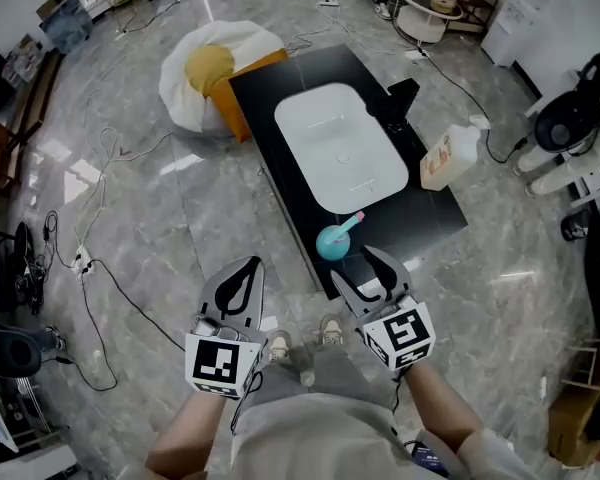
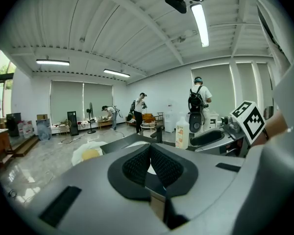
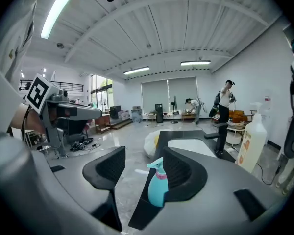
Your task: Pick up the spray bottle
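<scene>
A teal spray bottle [image 1: 331, 240] with a pink collar stands upright at the near corner of the black counter [image 1: 435, 220]. My right gripper [image 1: 352, 266] hovers just short of it, open. In the right gripper view the spray bottle [image 3: 157, 186] shows ahead in the gap between the jaws of the right gripper [image 3: 144, 161], closer to the right pad, and nothing touches it. My left gripper [image 1: 248, 265] is over the floor left of the counter, shut and empty. In the left gripper view the dark pads of the left gripper [image 2: 150, 154] meet.
A white sink [image 1: 340, 143] is set in the counter, with a black faucet [image 1: 400, 98] and a white pump bottle [image 1: 448, 156] on its right. A white and yellow bag [image 1: 215, 68] lies on the floor beyond. Cables [image 1: 100, 268] trail at left. People stand far off.
</scene>
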